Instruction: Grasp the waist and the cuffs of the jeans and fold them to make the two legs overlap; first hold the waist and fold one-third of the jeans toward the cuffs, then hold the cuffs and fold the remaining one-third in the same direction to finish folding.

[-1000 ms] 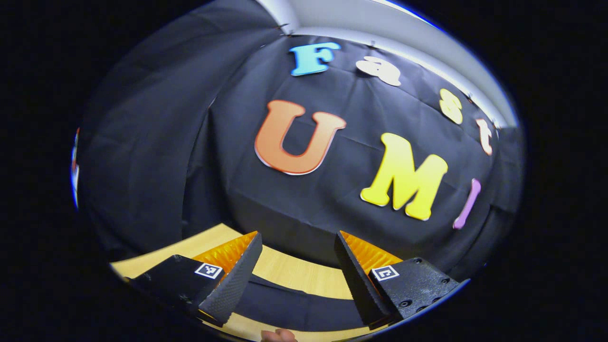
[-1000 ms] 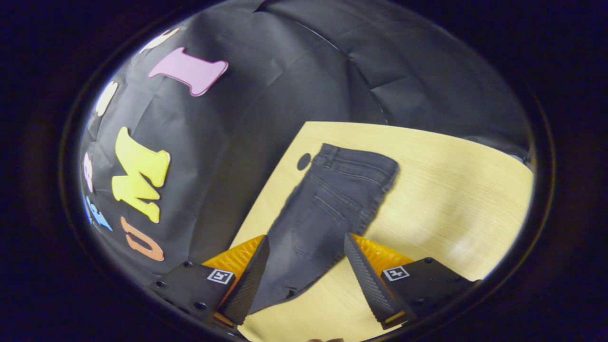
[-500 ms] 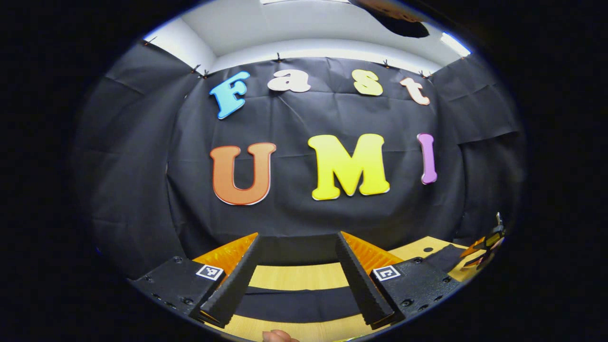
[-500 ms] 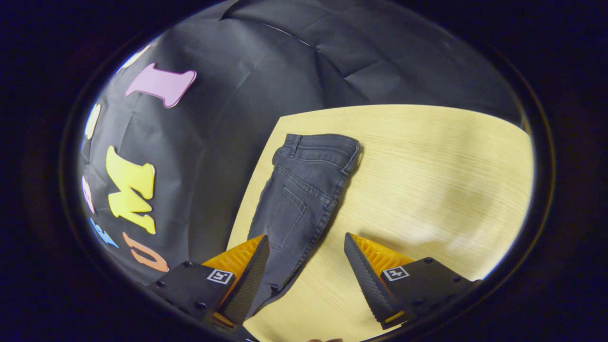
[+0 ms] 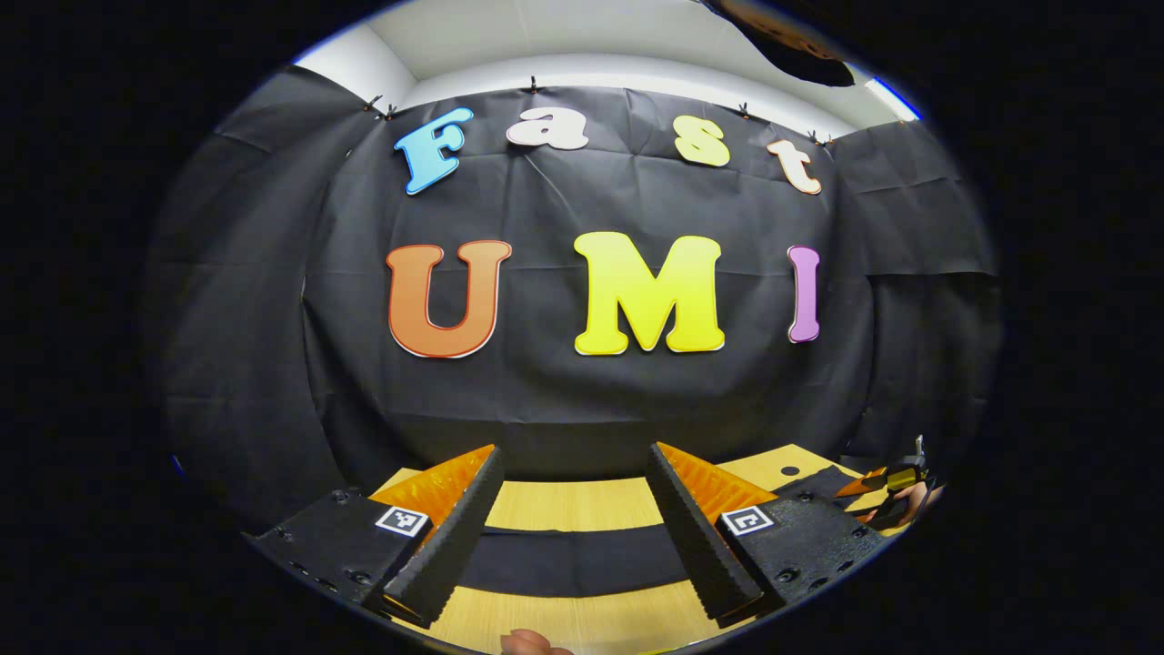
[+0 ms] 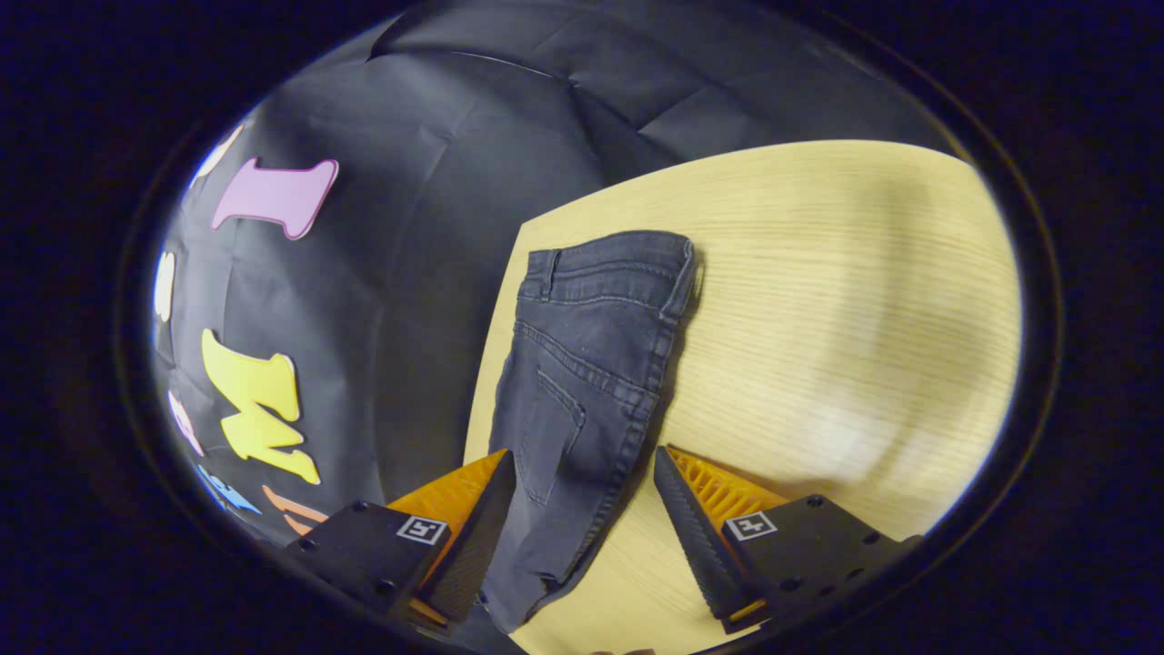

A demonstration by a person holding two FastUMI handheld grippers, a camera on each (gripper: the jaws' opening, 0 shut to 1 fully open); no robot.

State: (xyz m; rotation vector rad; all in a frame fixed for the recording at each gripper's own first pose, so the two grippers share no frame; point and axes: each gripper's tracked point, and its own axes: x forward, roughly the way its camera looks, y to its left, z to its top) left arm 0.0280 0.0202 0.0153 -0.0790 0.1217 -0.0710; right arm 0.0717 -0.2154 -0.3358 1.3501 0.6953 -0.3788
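Pale wooden table, black cloth wall, white ceiling.

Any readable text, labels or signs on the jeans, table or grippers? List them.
jeans: no readable label or text.
table: none.
left gripper and right gripper: square tags on each, coded patterns only, no words or numbers.
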